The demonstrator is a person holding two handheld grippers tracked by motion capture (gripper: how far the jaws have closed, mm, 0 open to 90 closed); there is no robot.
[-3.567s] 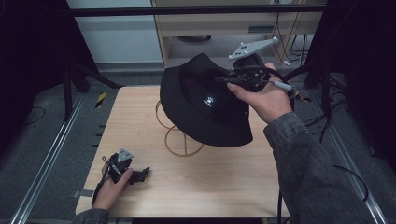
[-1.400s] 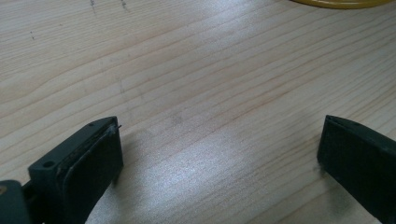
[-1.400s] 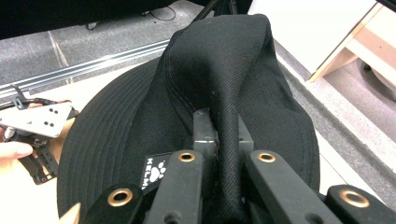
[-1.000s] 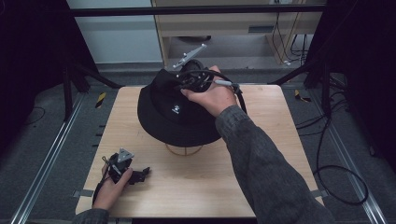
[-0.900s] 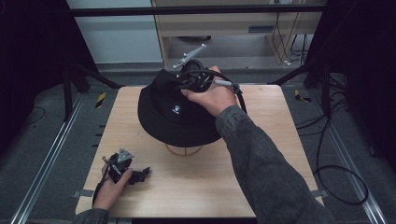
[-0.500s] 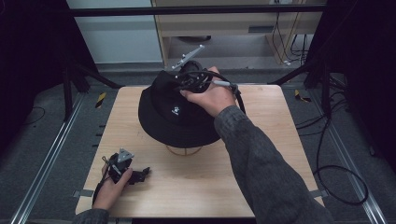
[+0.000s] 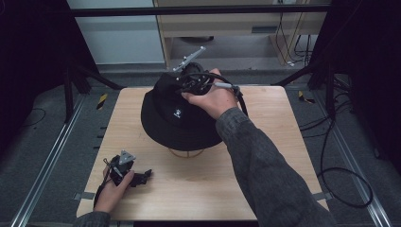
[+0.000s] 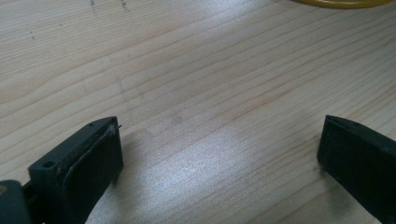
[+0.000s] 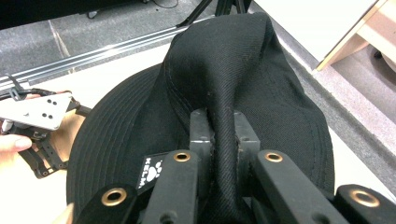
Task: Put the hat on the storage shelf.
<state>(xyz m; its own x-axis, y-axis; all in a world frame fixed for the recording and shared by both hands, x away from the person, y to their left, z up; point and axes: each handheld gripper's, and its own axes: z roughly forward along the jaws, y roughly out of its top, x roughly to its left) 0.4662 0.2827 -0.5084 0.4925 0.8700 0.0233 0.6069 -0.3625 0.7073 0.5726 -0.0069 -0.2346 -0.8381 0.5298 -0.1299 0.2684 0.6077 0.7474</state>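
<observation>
The right tongs (image 9: 219,140) pinch a crown fold of the soft, limp black bucket hat (image 7: 177,116) over the wire stand (image 7: 187,152); left tongs (image 8: 219,154) rest wide on the desk (image 7: 283,142).

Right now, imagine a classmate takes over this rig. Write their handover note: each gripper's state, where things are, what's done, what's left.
Right gripper: shut on a pinched fold of the black bucket hat, which sits over the wire stand at mid-table.
Left gripper: open, holding nothing, resting low on the wooden table at its near left.
Done: hat appears draped on the stand.
Left: probably release the fold and draw the right gripper back.
</observation>
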